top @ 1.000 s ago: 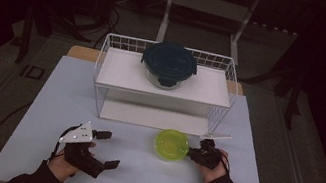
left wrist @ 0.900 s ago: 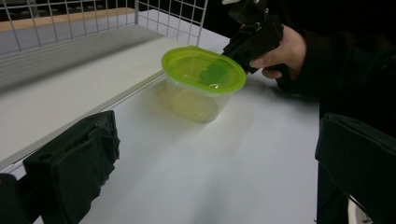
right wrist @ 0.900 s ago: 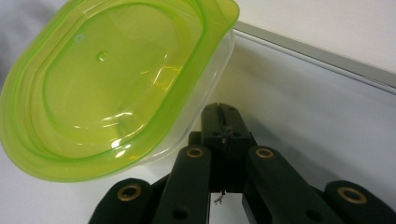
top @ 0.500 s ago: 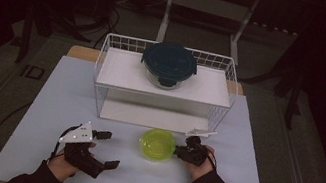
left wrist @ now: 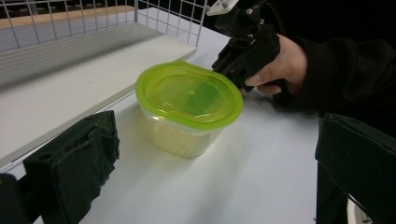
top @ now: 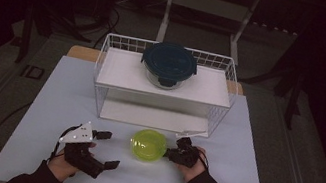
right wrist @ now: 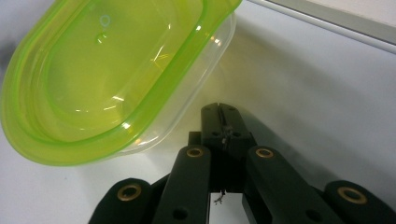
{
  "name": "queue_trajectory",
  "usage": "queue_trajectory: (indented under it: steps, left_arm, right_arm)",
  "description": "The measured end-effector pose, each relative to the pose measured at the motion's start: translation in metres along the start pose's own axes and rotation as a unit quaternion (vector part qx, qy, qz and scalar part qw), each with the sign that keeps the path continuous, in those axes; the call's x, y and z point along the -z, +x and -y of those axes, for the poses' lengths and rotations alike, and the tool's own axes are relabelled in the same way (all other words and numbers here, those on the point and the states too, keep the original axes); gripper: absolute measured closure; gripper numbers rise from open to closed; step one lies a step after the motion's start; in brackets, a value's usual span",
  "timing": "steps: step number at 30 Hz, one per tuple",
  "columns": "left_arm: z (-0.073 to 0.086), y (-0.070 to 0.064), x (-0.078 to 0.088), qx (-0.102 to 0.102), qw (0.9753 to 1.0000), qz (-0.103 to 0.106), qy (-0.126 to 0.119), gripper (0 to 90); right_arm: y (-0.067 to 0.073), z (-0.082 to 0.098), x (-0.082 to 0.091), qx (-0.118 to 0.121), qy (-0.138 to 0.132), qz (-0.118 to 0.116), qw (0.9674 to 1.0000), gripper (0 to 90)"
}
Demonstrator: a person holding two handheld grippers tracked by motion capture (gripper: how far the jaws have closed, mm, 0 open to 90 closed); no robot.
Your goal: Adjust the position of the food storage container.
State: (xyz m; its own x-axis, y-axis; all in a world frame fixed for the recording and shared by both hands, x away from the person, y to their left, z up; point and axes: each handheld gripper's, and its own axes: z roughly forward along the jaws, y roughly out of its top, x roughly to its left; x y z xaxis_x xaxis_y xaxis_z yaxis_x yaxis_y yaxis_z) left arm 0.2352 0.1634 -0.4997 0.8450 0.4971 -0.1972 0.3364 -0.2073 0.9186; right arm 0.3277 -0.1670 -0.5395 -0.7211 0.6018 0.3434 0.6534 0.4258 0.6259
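Pressing the green-lidded container's (top: 148, 145) right edge, closed empty right gripper (top: 171, 152); left gripper (top: 105, 149) wide open, well apart.

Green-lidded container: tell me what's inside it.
Through the clear wall of the green-lidded container, below its translucent lid, nothing distinct shows; the tint blurs the interior, so small contents can't be ruled out.

R claw (right wrist: 223, 122): shut | tip beside green-lidded tub (right wrist: 112, 79) | white table (right wrist: 317, 93)

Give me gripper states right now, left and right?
Left gripper: open, holding nothing, jaws spread toward the green-lidded container.
Right gripper: shut, nothing between the jaws, tip right beside the container's wall.
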Motion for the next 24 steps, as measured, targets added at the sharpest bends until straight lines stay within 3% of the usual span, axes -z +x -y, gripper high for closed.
queue_trajectory:
  steps: [7, 15, 21, 23, 24]
  left_arm:
    - [0.000, 0.000, 0.001, 0.000, 1.0000, 0.001, -0.002, 0.0]
    - [-0.002, 0.000, 0.001, 0.010, 0.9999, 0.004, -0.004, 1.4]
    - [-0.007, -0.003, 0.000, 0.011, 0.9999, -0.001, 0.007, 1.2]
    - [-0.009, -0.005, 0.000, 0.013, 0.9997, -0.017, 0.013, 0.2]
    - [-0.010, -0.005, 0.000, 0.018, 0.9995, -0.025, 0.011, 0.0]
  right_arm:
    - [0.003, -0.002, -0.001, 0.005, -0.003, -0.001, 1.0000, 90.0]
    - [-0.005, -0.001, 0.024, 0.003, -0.023, 0.024, 0.9994, 89.0]
    - [-0.003, -0.002, 0.050, 0.011, -0.048, 0.044, 0.9978, 77.1]
    - [0.000, -0.003, 0.058, 0.012, -0.060, 0.044, 0.9971, 72.3]
    - [0.003, -0.005, 0.063, 0.016, -0.069, 0.045, 0.9965, 65.7]
